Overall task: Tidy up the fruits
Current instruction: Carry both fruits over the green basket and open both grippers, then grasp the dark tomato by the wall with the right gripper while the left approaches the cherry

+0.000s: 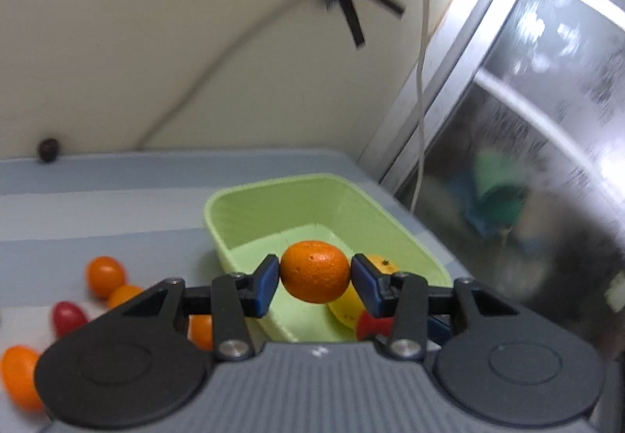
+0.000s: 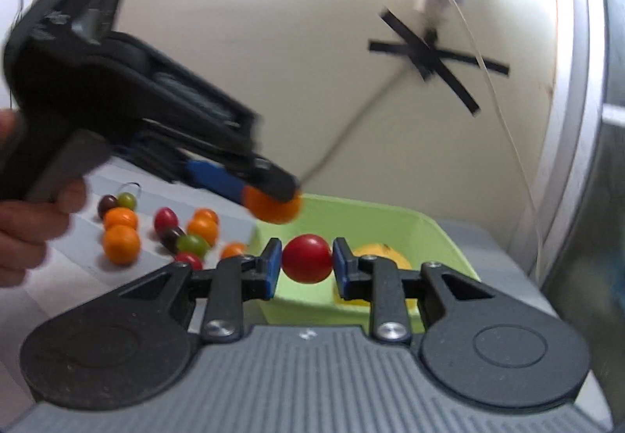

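In my left gripper [image 1: 315, 276] the jaws are clamped on a small orange citrus [image 1: 315, 271], pads pressing its two ends so its long axis runs straight across from pad to pad. In my right gripper [image 2: 306, 262] the jaws are clamped on a red cherry tomato [image 2: 307, 258], held the same way at mid-height.

Directly beyond and below both loads lies the green bin [image 1: 250, 214], open side up, with a yellow fruit [image 2: 381, 252] already inside. From the right wrist view, the left gripper's fruit hangs over the bin's near-left rim, higher than my tomato; the tomato sits in front of the bin's near wall, so I judge the left hand nearer to a clean drop. I would let the left release first and keep the right low and clear of it.

The remaining loose fruits [image 2: 121, 243] are scattered on the worktop [image 1: 117, 206] to the left of the bin, apart from it.
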Demonstrator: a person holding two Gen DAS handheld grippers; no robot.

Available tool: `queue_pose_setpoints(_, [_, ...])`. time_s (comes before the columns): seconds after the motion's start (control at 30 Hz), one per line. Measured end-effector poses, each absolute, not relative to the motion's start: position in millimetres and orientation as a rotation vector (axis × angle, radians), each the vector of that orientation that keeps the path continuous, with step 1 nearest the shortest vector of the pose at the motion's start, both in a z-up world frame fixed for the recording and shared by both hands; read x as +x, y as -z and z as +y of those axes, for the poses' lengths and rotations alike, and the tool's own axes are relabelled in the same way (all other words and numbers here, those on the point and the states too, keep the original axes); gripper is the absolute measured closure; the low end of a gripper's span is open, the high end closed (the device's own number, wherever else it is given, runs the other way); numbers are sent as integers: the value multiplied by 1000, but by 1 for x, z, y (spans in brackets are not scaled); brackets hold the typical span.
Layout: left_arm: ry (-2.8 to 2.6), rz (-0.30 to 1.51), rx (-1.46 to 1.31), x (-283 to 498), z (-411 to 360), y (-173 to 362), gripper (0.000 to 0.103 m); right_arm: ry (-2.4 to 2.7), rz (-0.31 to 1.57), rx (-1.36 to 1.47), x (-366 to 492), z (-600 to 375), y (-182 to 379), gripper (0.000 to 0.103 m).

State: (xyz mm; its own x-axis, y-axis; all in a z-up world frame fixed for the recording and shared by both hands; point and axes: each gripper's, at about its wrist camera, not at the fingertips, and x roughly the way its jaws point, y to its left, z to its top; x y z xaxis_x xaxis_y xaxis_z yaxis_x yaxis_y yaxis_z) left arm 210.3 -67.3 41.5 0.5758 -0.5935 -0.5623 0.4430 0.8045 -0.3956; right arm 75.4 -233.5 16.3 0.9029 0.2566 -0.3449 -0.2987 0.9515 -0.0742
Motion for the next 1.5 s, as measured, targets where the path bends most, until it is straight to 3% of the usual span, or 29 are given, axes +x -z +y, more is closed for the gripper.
queue_pose_setpoints(0.1, [600,757,-180,218,-82,-36,61,-284,339,-87,81,-240,-8,70])
queue_pose_setpoints(0.23, [592,746,-169,215,-83,-35,48,-308,347,-66,90,-242,-6,68])
queue_pose_setpoints(0.27, [588,742,-174,214,-81,-37,48,-310,341,-62,90,-243,-6,62])
queue_pose_setpoints(0.37, [588,705,-221,207,-64,-52,48,-321,325,-30,91,-248,-9,62])
queue_pose_setpoints(0.7, [295,537,-292,137,92,-87,48,-292,270,113,84,-267,-39,62])
queue_pose_setpoints(1.03, [167,524,-420,124,172,-33,48,-542,581,316,205,-184,-118,62])
queue_pose_setpoints(1.2, [201,529,-528,130,190,-14,48,-481,814,296,295,-95,-84,62])
queue_pose_setpoints(1.5, [206,587,-474,133,191,-8,48,-332,997,155,382,-19,-9,61])
